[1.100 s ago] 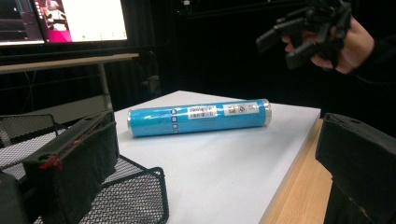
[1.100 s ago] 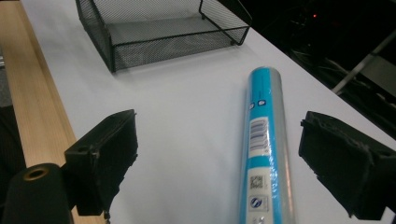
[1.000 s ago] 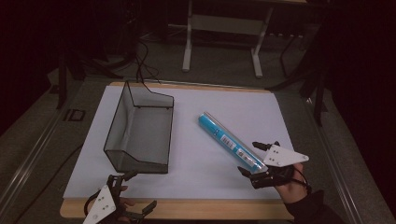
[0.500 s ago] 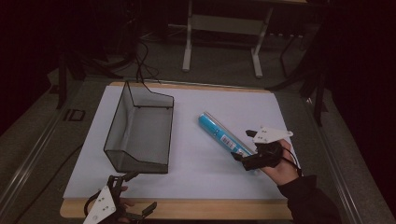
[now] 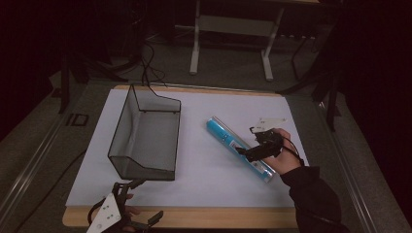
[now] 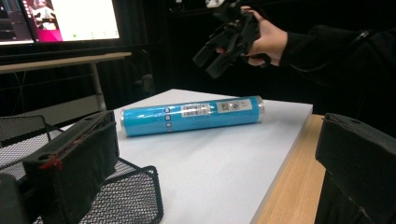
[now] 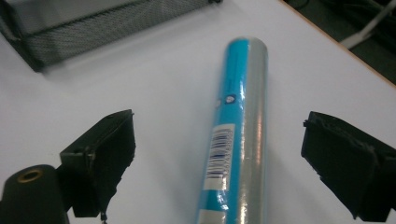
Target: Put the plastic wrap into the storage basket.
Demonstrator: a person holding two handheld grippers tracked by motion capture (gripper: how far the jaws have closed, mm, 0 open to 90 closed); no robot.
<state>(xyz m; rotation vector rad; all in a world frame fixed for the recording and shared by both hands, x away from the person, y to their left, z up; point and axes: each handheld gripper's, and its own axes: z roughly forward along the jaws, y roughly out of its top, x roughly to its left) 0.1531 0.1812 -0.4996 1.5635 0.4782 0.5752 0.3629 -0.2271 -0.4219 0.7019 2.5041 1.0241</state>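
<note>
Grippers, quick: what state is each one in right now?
Left tool: open, empty, by the mesh basket.
Right tool: open, straddling the blue tube, not gripping.

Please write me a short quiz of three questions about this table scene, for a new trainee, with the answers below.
1. True or false: the right gripper is shut on the blue cylindrical tube with a barcode label.
2. Multiple choice: the black wire mesh basket holds A) the tube, B) nothing visible, C) a bottle.
3. Fill in: the tube lies on the white ____ covering the wooden table.

Key: 1 false, its jaws are wide open, astride the tube. 2 B. 3 sheet.
</note>
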